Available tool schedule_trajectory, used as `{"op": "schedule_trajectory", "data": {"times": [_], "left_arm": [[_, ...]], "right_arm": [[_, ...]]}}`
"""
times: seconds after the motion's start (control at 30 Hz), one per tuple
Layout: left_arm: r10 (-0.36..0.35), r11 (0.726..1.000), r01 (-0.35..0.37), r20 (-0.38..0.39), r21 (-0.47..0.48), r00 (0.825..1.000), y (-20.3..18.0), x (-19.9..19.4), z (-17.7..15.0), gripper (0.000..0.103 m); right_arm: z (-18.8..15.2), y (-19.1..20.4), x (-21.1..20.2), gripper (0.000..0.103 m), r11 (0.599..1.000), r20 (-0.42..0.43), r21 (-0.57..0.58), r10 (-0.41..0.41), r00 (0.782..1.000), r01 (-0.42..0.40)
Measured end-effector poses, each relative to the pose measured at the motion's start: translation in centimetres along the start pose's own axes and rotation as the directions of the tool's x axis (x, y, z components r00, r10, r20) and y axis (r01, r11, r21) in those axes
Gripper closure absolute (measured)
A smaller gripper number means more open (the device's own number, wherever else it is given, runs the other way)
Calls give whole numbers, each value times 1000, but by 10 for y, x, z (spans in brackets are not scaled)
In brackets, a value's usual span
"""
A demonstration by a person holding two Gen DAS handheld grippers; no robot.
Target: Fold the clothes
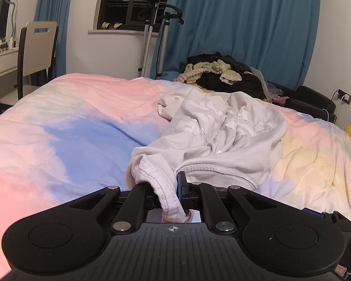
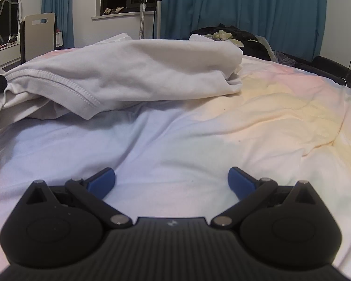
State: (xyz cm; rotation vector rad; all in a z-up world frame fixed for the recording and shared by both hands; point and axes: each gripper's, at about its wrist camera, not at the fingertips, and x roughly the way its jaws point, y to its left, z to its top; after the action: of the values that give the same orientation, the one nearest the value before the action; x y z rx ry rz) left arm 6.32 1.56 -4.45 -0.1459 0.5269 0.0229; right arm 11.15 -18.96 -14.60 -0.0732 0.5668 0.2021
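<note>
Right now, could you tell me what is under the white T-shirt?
The white T-shirt lies crumpled on the pastel bedspread. Anything beneath its folds is covered.

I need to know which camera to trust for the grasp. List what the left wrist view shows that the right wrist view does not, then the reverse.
Only the left wrist view shows the left gripper shut on the white T-shirt at a stitched edge, and the shirt's pale print. Only the right wrist view shows the right gripper open, holding nothing, over bare pastel bedspread. Both show the crumpled shirt, the bedspread, the blue curtains and the dark clothes pile.
</note>
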Motion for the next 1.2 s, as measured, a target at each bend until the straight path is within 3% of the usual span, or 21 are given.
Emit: {"op": "schedule_trajectory", "data": {"times": [1.2], "left_arm": [[-16, 1000, 16, -3, -21, 1000, -2, 0, 5, 95]], "right_arm": [[-6, -7, 1, 0, 1000, 10, 6, 4, 1000, -4]]}}
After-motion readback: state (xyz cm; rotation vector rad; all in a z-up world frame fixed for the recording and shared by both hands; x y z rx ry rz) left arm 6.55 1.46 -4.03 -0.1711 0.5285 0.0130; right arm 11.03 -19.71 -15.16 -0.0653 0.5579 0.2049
